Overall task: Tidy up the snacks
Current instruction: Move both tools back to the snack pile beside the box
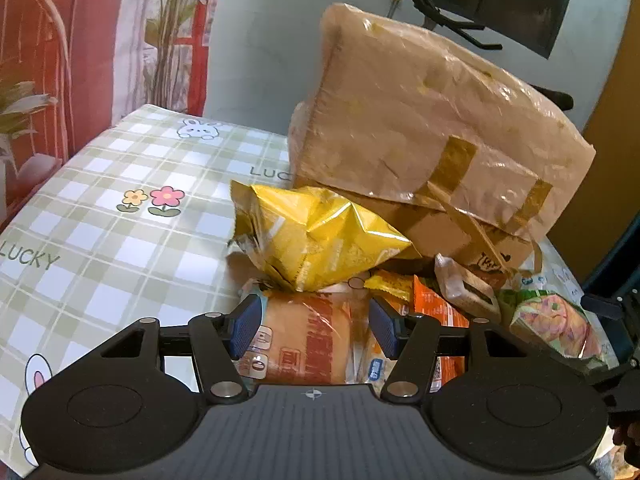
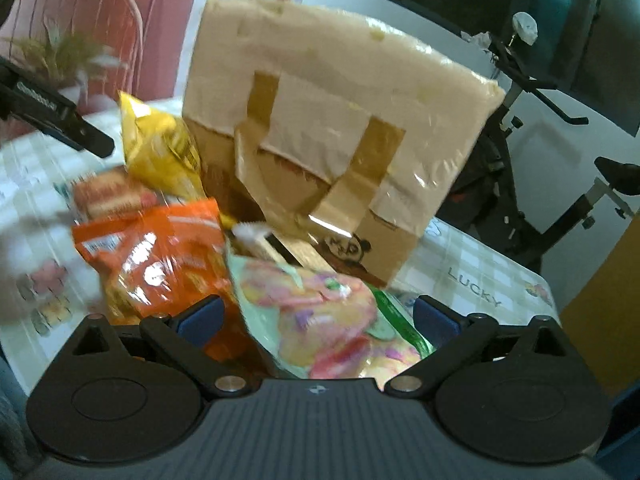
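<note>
A heap of snack packets lies on the checked tablecloth [image 1: 120, 184] in front of a tall brown paper bag [image 1: 432, 128] [image 2: 332, 112] wrapped in clear film. My left gripper [image 1: 315, 328] is open, with a bread packet [image 1: 304, 336] between its blue pads and a gap on the right side. A crumpled yellow chip bag [image 1: 320, 236] [image 2: 160, 148] sits just beyond it. My right gripper [image 2: 318, 316] is open wide around a pastel green sweets packet [image 2: 332, 320] [image 1: 556, 328]. An orange packet [image 2: 160, 264] [image 1: 436, 308] lies to its left.
A small clear cracker packet [image 1: 468, 288] rests against the paper bag's foot. A red wire chair [image 1: 36, 80] and dried plants stand beyond the table's far left. An exercise bike [image 2: 520, 160] stands behind the table at the right. The left half of the tablecloth is bare.
</note>
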A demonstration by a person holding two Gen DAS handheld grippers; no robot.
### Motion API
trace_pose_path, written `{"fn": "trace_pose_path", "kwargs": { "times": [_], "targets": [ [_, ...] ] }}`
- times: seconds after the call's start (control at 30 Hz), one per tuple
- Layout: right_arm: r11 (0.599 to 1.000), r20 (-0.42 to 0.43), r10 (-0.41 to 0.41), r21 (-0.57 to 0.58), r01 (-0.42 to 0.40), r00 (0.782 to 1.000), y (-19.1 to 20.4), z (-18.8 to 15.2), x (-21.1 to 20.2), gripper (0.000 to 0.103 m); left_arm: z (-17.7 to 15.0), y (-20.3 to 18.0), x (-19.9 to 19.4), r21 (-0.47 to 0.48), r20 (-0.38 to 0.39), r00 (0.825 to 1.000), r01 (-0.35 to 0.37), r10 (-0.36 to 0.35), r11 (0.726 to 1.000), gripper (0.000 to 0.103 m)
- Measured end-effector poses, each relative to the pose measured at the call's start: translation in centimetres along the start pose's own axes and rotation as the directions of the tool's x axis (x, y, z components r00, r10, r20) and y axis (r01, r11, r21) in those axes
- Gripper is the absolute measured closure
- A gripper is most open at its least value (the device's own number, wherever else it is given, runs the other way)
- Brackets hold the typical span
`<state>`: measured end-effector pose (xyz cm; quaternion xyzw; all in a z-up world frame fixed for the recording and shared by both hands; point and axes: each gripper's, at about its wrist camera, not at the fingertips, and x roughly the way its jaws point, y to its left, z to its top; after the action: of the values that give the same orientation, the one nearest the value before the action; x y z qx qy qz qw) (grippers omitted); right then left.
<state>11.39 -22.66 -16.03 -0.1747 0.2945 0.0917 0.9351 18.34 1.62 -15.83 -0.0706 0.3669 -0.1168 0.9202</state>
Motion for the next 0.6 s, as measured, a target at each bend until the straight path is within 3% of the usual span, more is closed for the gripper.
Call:
{"fn": "trace_pose_path", "kwargs": {
  "times": [0.6],
  "targets": [
    [1.0,-0.111,-0.015,0.019,0.018,0.994,-0.8,-0.8,3.4,0.002,0.0,0.3,0.6,-0.021,-0.014,1.0,0.007,-0.007,1.0,0.042]
  ]
}}
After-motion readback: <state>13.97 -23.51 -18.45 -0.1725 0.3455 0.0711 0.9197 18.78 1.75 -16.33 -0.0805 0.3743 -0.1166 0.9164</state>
